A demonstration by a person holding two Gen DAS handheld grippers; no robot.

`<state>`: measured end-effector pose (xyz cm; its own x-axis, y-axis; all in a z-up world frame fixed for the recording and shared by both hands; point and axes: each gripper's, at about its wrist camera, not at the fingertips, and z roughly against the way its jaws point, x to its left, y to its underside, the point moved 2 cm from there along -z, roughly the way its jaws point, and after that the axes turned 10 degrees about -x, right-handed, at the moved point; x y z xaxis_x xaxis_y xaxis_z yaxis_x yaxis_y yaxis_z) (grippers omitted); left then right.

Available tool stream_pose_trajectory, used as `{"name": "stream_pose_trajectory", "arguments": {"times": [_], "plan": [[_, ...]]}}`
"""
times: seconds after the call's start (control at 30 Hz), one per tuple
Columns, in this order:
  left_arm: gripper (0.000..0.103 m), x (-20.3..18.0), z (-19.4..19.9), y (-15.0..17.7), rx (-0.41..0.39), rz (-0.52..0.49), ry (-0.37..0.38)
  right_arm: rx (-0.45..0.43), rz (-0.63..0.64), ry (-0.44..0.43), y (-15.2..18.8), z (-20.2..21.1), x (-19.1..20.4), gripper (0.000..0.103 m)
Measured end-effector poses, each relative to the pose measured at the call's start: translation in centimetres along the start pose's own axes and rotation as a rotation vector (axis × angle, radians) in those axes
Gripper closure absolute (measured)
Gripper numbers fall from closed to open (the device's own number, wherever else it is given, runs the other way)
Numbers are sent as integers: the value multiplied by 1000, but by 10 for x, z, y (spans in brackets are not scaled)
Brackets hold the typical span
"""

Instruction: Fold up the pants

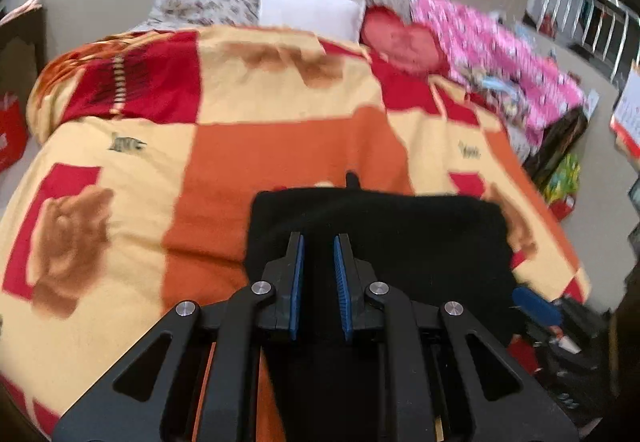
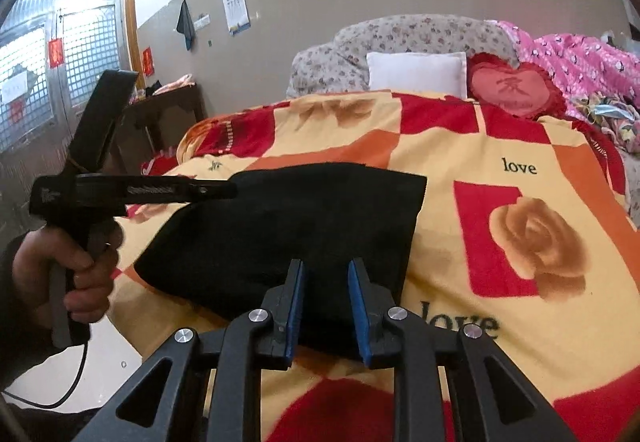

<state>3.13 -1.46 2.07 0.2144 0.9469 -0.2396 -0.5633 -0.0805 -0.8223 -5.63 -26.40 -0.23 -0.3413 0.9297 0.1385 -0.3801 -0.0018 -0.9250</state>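
The black pants (image 1: pixel 400 238) lie folded into a compact rectangle on the patchwork blanket (image 1: pixel 280 146) of the bed. They also show in the right wrist view (image 2: pixel 288 218). My left gripper (image 1: pixel 319 242) hovers over the pants' near left part, jaws open with nothing between the blue pads. My right gripper (image 2: pixel 325 270) is open and empty over the pants' near edge. The left gripper, held in a hand, shows side-on at the pants' left end in the right wrist view (image 2: pixel 224 192).
A white pillow (image 2: pixel 416 76), a red heart cushion (image 2: pixel 512 90) and a pink quilt (image 2: pixel 580 58) lie at the bed's head. A dark wooden table (image 2: pixel 168 110) stands left of the bed. The bed edge drops off on the left (image 2: pixel 132 322).
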Motion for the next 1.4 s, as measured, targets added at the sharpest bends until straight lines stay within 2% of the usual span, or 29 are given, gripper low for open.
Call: {"name": "stream_pose_trajectory", "arguments": {"times": [0.03, 0.07, 0.1, 0.13, 0.17, 0.2, 0.23, 0.27, 0.3, 0.37, 0.4, 0.43, 0.47, 0.53, 0.57, 0.63, 0.77, 0.8, 0.83, 0.9, 0.97, 1.03, 1.1, 1.27, 1.33, 1.4], "plan": [[87, -2, 11, -1, -25, -11, 1, -7, 4, 8, -2, 3, 3, 80], [75, -6, 22, 1, -48, -29, 9, -29, 15, 16, -4, 8, 5, 80], [50, -10, 28, 5, -56, -39, 27, -58, 26, 14, -5, 11, 7, 78], [41, -14, 29, 11, -46, -49, 50, -71, 32, 10, -5, 9, 7, 73], [38, -19, 23, 20, -11, -65, 81, -50, 33, 16, -3, 4, 7, 69], [38, -23, 16, 29, 18, -97, 85, -7, 26, 24, 1, -4, 5, 64], [38, -27, 12, 36, 19, -148, 58, 9, 15, 24, 5, -9, 3, 65], [38, -30, 13, 39, -7, -186, 41, -16, -4, 14, 0, -5, 1, 65], [38, -29, 16, 38, -13, -178, 43, -23, -24, 11, -4, -2, -3, 65], [38, -21, 26, 29, -27, -112, 63, -104, -139, 7, -11, 11, -24, 63], [38, -14, 30, 25, -48, -84, 58, -109, -194, -6, -12, 13, -33, 60], [38, -6, 33, 22, -67, -59, 43, -91, -283, -38, -10, 10, -47, 59], [38, 4, 31, 19, -71, -30, 27, -36, -385, -80, -5, -3, -61, 59], [38, 22, 13, 19, -2, 45, 12, 30, -466, -85, -2, -21, -74, 59], [38, 31, 1, 22, 57, 122, 42, 68, -499, -94, 0, -32, -79, 59], [38, 39, -7, 24, 80, 210, 105, 109, -544, -142, 0, -47, -82, 56], [38, 41, -17, 25, 93, 276, 174, 158, -517, -148, -11, -70, -81, 52], [41, 41, -18, 26, 94, 283, 181, 157, -513, -156, -12, -73, -82, 52], [47, 41, -18, 26, 95, 289, 189, 154, -510, -164, -12, -74, -82, 52], [64, 38, -16, 26, 94, 298, 200, 136, -489, -185, -12, -74, -81, 52], [73, 32, -10, 22, 76, 252, 184, 121, -492, -208, -8, -71, -80, 59], [75, 28, -8, 17, 67, 213, 169, 88, -552, -241, -5, -67, -84, 68], [75, 24, -11, 7, 56, 186, 172, 39, -579, -260, -11, -64, -89, 72], [75, 15, -37, -38, 13, 147, 190, -39, -569, -251, -43, -71, -96, 73], [75, 17, -59, -45, 32, 152, 184, -47, -561, -234, -54, -78, -104, 73], [75, 21, -77, -38, 86, 158, 138, -7, -589, -234, -53, -92, -115, 73]]}}
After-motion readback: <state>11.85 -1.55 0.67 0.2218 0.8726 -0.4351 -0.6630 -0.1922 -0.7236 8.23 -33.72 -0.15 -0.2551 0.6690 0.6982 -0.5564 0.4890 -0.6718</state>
